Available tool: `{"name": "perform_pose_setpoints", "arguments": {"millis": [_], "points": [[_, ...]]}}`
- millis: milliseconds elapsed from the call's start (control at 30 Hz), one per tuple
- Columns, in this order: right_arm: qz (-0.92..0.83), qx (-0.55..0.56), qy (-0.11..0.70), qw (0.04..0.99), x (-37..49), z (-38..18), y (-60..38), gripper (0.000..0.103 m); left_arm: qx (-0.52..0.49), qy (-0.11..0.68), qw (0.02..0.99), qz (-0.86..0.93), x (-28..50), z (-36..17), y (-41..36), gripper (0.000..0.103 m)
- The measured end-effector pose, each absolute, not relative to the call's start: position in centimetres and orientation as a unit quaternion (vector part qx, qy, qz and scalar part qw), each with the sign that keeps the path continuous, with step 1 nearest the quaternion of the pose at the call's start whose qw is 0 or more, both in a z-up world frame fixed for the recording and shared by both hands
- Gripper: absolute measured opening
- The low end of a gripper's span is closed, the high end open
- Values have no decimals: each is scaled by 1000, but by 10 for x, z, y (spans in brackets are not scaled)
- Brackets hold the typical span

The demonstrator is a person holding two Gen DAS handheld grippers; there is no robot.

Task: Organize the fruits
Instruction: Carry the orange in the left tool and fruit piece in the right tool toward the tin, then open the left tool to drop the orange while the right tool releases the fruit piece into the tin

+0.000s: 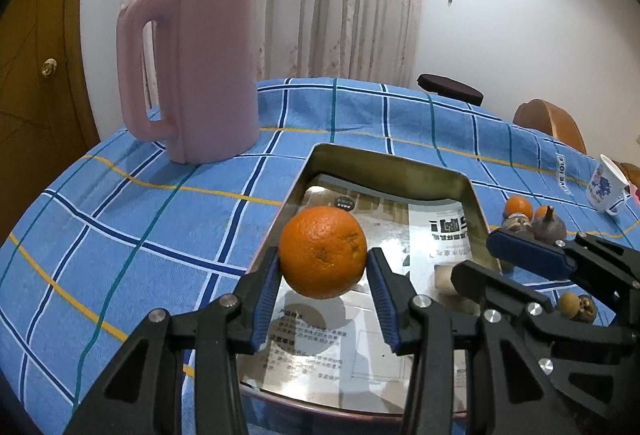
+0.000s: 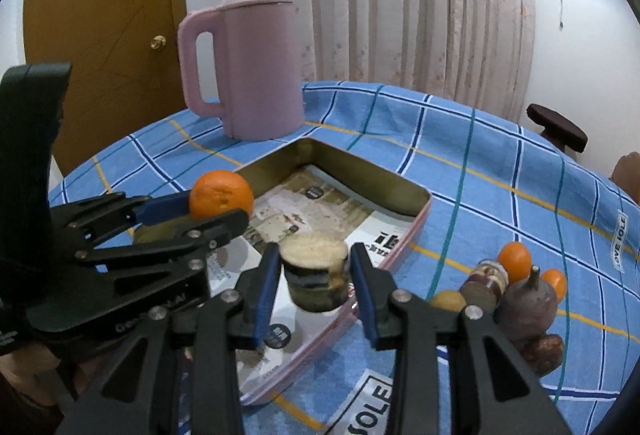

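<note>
A large orange (image 1: 322, 251) hangs over the near left part of the paper-lined metal tray (image 1: 384, 152), with my left gripper (image 1: 322, 267) shut on its sides. From the right wrist the same orange (image 2: 221, 193) shows in the left gripper (image 2: 216, 212) above the tray (image 2: 360, 160). My right gripper (image 2: 314, 275) is shut on a short dark-skinned stalk piece (image 2: 314, 275) with a pale cut top, just above the tray's near right rim. The right gripper (image 1: 478, 257) and the stalk piece (image 1: 444, 277) also show beside the left one.
A pile of small oranges (image 2: 514, 261), a purple stemmed fruit (image 2: 528, 309) and brown fruits (image 2: 544, 353) lies right of the tray on the blue checked cloth (image 2: 460, 163). A pink kettle (image 1: 208, 75) stands behind the tray. A white cup (image 1: 604, 187) sits far right.
</note>
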State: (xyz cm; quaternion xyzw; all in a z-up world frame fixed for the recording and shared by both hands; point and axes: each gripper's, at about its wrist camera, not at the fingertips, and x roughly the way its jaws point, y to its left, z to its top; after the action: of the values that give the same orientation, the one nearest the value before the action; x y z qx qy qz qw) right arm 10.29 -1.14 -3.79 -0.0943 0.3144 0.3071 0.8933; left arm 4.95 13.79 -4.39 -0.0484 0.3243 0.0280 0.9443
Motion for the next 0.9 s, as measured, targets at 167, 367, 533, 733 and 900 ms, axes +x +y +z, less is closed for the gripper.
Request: {"name": "perform_pose_setpoints", "arguments": {"millis": [167,367,533,733,900], "points": [[310,-99,314,892,102,-38,-9,41,-53,331,942,26,51,-45,139,47],[305,-89,310,896,101,-36,-16,59,-56,337,940,21,50,-45,139,48],[292,-72,299,905,95,-29,-32,79,-57,323,944,21,44,-35,136,71],[274,-69,297,912,79,-22,-69,87,-57,309,949,0,35,-26,121,73],[210,-55,321,922,65,-32,-136,90,-55,307,949,-36,30,-24,95,73]]}}
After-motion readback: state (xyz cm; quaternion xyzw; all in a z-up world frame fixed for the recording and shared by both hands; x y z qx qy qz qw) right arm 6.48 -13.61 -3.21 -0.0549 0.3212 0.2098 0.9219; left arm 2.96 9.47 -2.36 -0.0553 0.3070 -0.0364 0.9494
